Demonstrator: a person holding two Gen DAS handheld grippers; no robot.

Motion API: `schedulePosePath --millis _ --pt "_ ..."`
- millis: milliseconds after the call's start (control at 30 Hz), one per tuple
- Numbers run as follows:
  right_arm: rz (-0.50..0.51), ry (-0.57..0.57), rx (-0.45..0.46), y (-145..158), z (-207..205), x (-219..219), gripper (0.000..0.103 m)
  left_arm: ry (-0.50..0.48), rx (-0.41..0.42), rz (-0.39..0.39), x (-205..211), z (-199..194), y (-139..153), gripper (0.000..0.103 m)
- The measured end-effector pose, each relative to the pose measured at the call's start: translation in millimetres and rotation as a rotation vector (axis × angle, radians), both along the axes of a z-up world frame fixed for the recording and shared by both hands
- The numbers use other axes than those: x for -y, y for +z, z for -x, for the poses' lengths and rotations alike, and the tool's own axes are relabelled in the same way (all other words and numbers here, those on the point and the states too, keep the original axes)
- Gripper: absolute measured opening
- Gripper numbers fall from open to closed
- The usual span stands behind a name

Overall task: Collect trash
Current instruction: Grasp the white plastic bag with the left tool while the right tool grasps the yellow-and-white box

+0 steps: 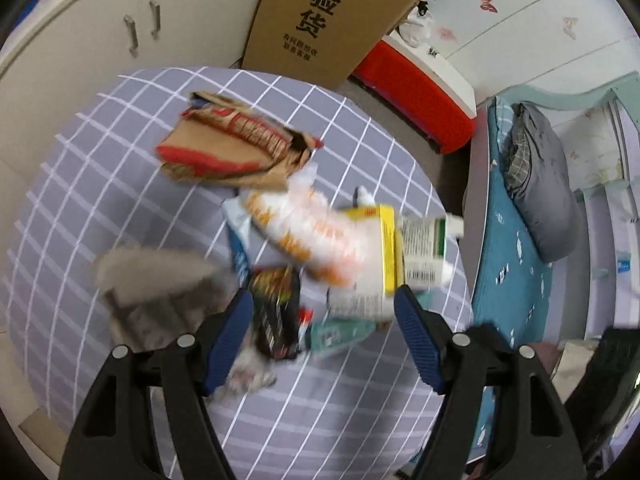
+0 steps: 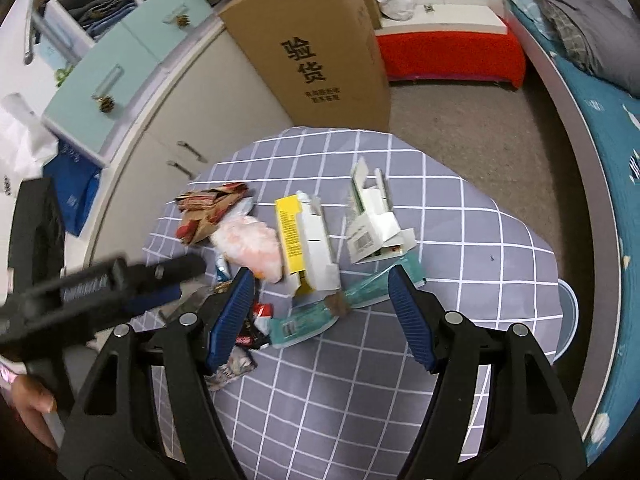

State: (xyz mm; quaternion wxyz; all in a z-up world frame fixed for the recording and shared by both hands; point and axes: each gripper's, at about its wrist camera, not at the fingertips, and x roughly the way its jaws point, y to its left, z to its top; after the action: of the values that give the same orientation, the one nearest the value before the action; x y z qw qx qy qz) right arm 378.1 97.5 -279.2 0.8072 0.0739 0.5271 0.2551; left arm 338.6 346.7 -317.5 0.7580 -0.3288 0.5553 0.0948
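Both our grippers, left gripper and right gripper, are wide open and empty. We should go slowly and pinch the yellow box at twelve o'clock on the surface.

A grey checked tabletop carries scattered trash: ahead of the right fingers a yellow carton, a white-green carton and a brown paper bag; a teal wrapper lies between them.
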Motion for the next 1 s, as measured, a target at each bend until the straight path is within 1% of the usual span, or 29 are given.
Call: schedulePosePath --millis 100,200,300,367,400,433,500,533,600,733,833,933,967,1000 --pt "0.01 -0.012 -0.014 -10.2 -3.3 -1.6 0.069 0.019 -0.021 0.003 -4.4 -23.6 -18.3 0.072" --pt "0.012 -0.012 -0.031 -20.1 -7.4 -5.5 0.069 0.019 -0.055 0.003 -4.9 -38.6 -35.4 0.072" --pt "0.011 -0.004 -0.049 -28.6 -9.8 -11.6 0.069 0.028 -0.084 0.009 -5.6 -46.6 -48.5 0.072" --pt "0.012 0.001 -0.059 -33.1 -11.3 -15.7 0.069 0.031 -0.084 0.011 -7.2 -49.1 -54.8 0.071" --pt "0.01 0.003 -0.063 -34.7 -12.2 -17.2 0.069 0.031 -0.083 0.013 -8.4 -49.7 -57.1 0.069" --pt "0.009 0.007 -0.068 -36.2 -13.1 -19.2 0.069 0.025 -0.077 0.02 -9.7 -50.0 -58.4 0.059" --pt "0.008 0.017 -0.08 -40.0 -15.4 -24.1 0.069 0.011 -0.07 0.015 -12.1 -48.5 -58.8 0.051" --pt "0.007 0.025 -0.089 -42.8 -16.9 -27.9 0.069 0.004 -0.064 0.027 -13.5 -46.6 -58.8 0.047" --pt "0.01 0.037 -0.097 -46.5 -19.6 -34.1 0.069 0.001 -0.062 0.027 -16.8 -39.8 -57.1 0.044" --pt "0.022 0.058 -0.104 -52.9 -23.7 -48.2 0.069 -0.003 -0.039 0.039 -24.5 -22.5 -46.2 0.042" --pt "0.042 0.083 -0.095 -58.1 -26.9 -60.3 0.069 -0.017 -0.03 0.019 -24.1 -14.1 -36.4 0.042" --pt "0.067 0.105 -0.102 -66.8 -31.2 -69.1 0.068 -0.032 -0.026 0.023 -21.7 -9.4 -31.6 0.041" --pt "0.071 0.111 -0.113 -71.2 -33.0 -70.7 0.064 -0.035 -0.027 0.021 -20.3 -7.8 -30.4 0.041" --pt "0.076 0.119 -0.129 -75.4 -34.6 -71.9 0.057 -0.04 -0.026 0.02 -18.4 -5.5 -29.0 0.042"
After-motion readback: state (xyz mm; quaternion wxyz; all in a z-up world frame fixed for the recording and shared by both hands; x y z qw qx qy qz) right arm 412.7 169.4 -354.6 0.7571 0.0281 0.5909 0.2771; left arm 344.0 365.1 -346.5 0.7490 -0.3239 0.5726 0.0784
